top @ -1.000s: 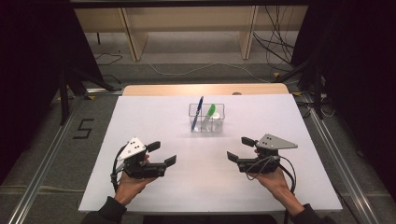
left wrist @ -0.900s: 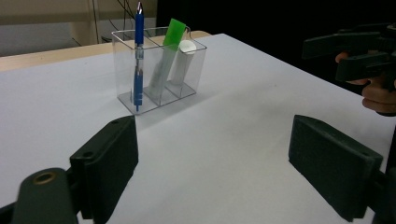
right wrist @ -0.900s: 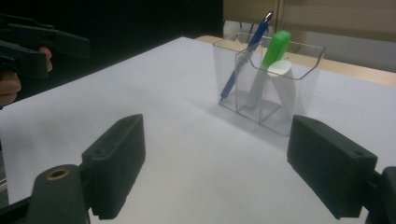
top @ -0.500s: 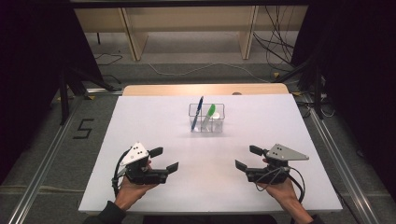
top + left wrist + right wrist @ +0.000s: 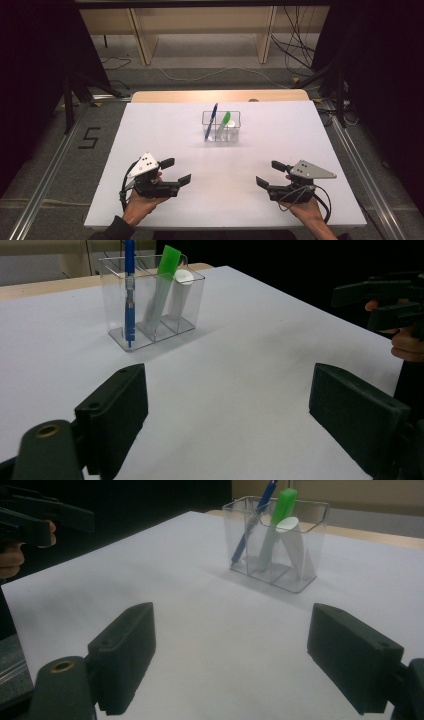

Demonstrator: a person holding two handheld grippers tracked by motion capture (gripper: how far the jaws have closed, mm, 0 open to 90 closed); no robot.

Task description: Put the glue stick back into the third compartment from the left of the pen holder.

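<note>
Both the left gripper (image 5: 176, 171) and right gripper (image 5: 270, 173) gaped empty at lower frame; the clear organizer (image 5: 221, 126) stood well apart at centre, bare table (image 5: 150, 130) between.

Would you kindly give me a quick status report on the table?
Left claw open, right claw open, both empty. Clear organizer mid-table holds blue pen, green-capped item, white item. Nothing between claws and organizer.

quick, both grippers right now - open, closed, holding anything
Left gripper: jaws wide open, holding nothing, above the white table.
Right gripper: jaws wide open, holding nothing, above the table.
</note>
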